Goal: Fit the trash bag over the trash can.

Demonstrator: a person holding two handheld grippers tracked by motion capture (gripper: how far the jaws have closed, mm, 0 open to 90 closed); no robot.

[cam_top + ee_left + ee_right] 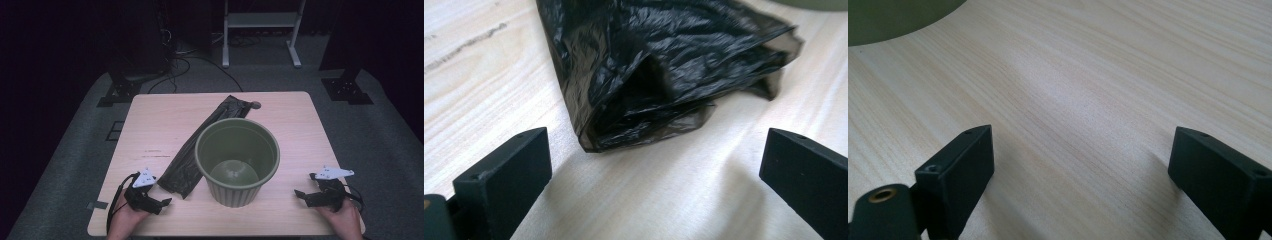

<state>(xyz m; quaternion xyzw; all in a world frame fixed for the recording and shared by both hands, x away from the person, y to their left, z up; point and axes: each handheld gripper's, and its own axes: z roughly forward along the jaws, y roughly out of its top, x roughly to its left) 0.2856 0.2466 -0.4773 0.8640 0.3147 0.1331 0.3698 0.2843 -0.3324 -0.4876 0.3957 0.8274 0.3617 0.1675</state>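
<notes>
Black jaws of the left gripper [654, 185] stand wide apart and empty just short of a crinkled, glossy black plastic bag [664, 70], whose gaping folded end shows close up. From above, the bag lies flat beside a ribbed olive-green bucket [237, 160] on the pale wooden table [165, 120]; the right gripper [306, 196], equally wide and empty, rests on bare woodgrain.

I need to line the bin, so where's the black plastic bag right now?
In the high view the black plastic bag lies folded diagonally on the table, left of and behind the green bin, its near end just ahead of the left tongs.
</notes>
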